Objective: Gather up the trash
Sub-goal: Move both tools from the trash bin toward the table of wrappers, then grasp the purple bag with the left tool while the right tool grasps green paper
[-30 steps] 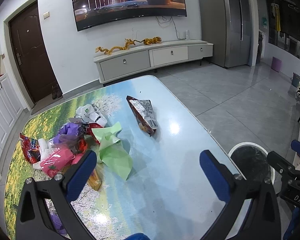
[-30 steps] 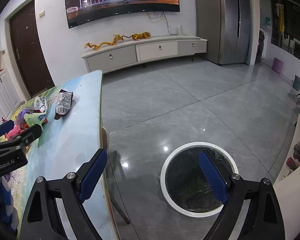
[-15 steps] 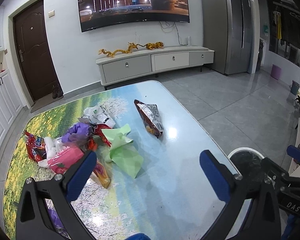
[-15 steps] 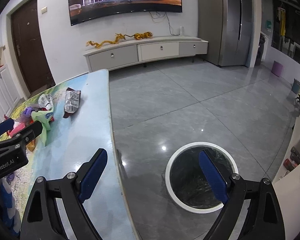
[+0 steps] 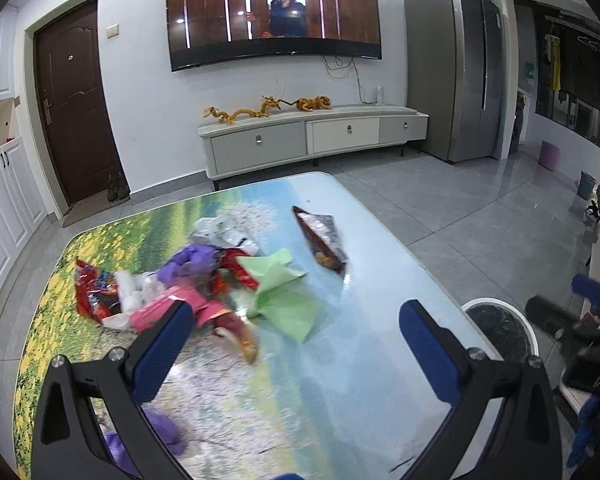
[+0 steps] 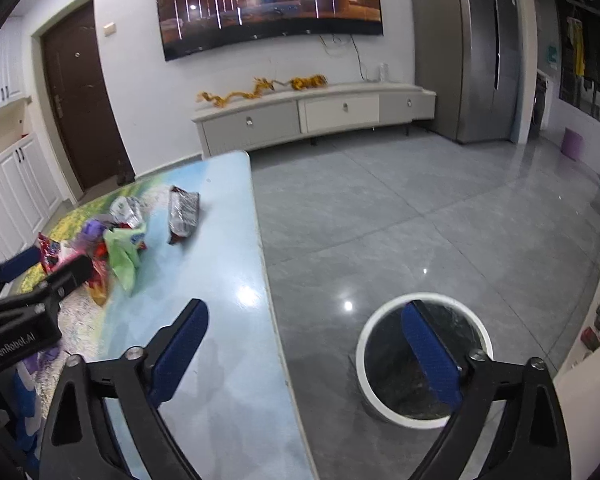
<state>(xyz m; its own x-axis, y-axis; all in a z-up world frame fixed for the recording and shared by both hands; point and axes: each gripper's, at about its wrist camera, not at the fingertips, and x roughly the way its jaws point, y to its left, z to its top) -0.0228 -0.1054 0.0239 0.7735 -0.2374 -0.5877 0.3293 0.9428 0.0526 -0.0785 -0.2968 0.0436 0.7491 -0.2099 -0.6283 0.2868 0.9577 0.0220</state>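
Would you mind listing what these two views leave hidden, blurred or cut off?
1. Trash bin contents: right wrist view, dark liner and the right gripper finger cover the inside.
2. Wrapper pile: left wrist view, motion blur and the left gripper finger hide single items.
3. Purple item: left wrist view, cut off behind the gripper frame.
4. Snack bag print: right wrist view, too small.

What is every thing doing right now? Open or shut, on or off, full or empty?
Left gripper: open, holding nothing.
Right gripper: open, holding nothing.
Round white-rimmed trash bin: open, on the floor; contents unclear.
Brown foil snack bag: torn open, lying flat.
Wall television: on.
Dark brown door: shut.
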